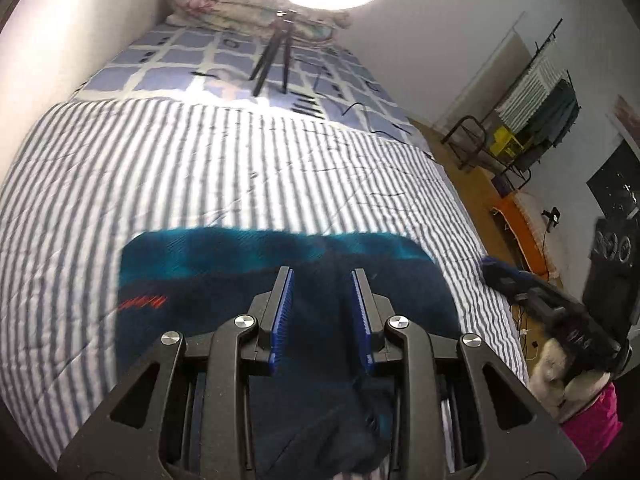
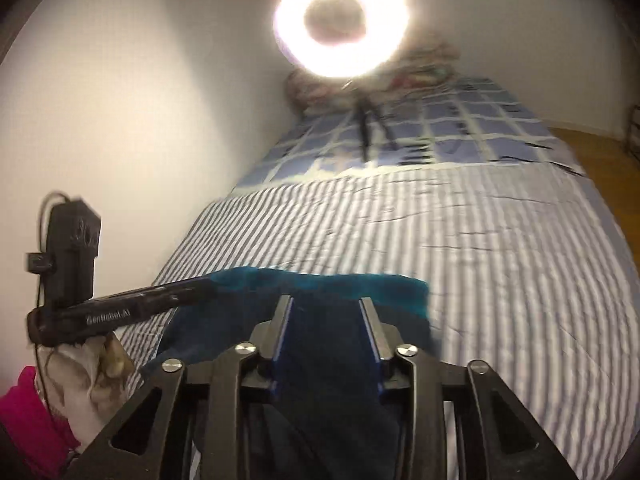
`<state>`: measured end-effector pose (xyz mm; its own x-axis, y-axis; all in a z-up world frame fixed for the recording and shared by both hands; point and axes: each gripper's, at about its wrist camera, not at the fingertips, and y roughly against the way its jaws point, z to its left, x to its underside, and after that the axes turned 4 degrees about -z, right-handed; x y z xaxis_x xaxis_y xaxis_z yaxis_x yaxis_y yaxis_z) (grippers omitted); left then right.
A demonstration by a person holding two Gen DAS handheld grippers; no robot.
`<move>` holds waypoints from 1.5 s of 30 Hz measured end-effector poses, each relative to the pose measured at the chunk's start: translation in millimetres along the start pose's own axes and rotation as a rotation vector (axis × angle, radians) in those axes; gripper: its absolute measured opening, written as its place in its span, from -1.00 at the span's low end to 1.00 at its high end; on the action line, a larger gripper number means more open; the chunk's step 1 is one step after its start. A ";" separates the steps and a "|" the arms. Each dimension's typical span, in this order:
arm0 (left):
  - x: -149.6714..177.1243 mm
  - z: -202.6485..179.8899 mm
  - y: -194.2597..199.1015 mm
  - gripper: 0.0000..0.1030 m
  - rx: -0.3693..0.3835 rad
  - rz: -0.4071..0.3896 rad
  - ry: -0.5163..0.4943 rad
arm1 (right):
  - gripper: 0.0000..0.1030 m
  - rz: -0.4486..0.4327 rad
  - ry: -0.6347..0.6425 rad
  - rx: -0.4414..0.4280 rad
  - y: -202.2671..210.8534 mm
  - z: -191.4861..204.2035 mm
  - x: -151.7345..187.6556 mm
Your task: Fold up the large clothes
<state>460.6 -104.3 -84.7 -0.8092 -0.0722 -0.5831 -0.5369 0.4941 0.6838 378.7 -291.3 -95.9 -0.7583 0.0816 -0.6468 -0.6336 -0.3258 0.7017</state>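
A dark blue and teal garment (image 1: 240, 252) with a small red mark lies on the striped bed cover (image 1: 200, 160), near the foot end. My left gripper (image 1: 322, 276) points down over it. Dark cloth fills the narrow gap between its blue pads and bunches up toward the camera, so it is shut on the garment. In the right wrist view the garment (image 2: 360, 284) shows a blurred teal far edge, lifted a little off the cover (image 2: 480, 260). My right gripper (image 2: 326, 300) also has dark cloth filling its gap. The left gripper (image 2: 200, 286) reaches the teal edge from the left.
A ring light on a small black tripod (image 1: 276, 52) stands mid-bed on the checked blue sheet, with bundled bedding behind. A white wall runs along the bed's left side. Right of the bed are wooden floor, a clothes rack (image 1: 540, 120) and an orange item (image 1: 516, 220). A pink sleeve (image 2: 24, 408) shows.
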 end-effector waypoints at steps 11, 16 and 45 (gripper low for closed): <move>40.4 45.1 -88.4 -0.61 -0.050 0.150 0.022 | -0.64 0.177 0.121 0.086 -89.1 -17.8 58.7; 49.5 50.8 -81.8 -0.73 -0.005 0.087 0.013 | -0.63 0.197 0.109 0.052 -71.5 -14.9 44.6; 70.5 92.9 21.5 -0.68 -0.095 0.077 0.025 | -0.46 0.196 -0.025 0.018 27.7 -59.6 80.1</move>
<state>414.2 -18.3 -151.8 -0.8540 -0.0593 -0.5169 -0.4921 0.4147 0.7654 309.5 -349.9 -146.0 -0.8706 0.0421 -0.4901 -0.4763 -0.3210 0.8186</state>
